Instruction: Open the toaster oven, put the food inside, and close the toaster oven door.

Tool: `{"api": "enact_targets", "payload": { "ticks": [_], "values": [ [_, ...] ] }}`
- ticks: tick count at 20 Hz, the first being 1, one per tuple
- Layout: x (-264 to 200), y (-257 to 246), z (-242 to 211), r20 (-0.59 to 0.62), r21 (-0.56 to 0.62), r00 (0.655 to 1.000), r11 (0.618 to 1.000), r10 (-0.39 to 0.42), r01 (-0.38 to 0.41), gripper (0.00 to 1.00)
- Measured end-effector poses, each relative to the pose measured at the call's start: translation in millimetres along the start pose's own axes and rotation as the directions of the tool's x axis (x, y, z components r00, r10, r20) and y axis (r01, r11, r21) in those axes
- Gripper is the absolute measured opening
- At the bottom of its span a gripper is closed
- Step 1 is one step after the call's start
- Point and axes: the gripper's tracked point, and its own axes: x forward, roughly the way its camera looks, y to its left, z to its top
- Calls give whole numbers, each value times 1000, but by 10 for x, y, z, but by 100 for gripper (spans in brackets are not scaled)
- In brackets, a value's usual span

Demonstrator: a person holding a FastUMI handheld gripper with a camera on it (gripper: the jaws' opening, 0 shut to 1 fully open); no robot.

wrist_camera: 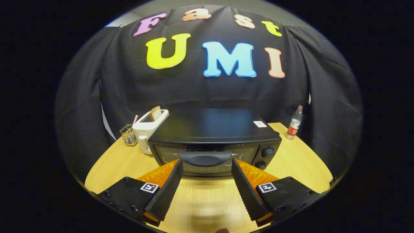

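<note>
The gripper [207,166] fingers stand spread apart, the closed toaster oven [215,142] handle [205,158] just ahead between them.

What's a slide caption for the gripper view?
Open tongs flank the closed toaster oven's door handle; toaster behind, bottle beside.

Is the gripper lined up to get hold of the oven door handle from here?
Probably yes. The gripper is open, its fingers flanking the toaster oven door handle, with nothing between them. The door looks closed.
</note>
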Motion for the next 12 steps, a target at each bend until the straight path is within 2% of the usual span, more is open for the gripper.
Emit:
{"api": "enact_targets", "payload": {
  "ticks": [5,8,12],
  "values": [
    [-443,-190,385,132,10,991,1000,-5,4,96],
    [-713,-293,599,226,-16,974,1000,0,4,96],
    [-1040,-497,695,285,9,958,1000,-28,26,95]
  ]
}}
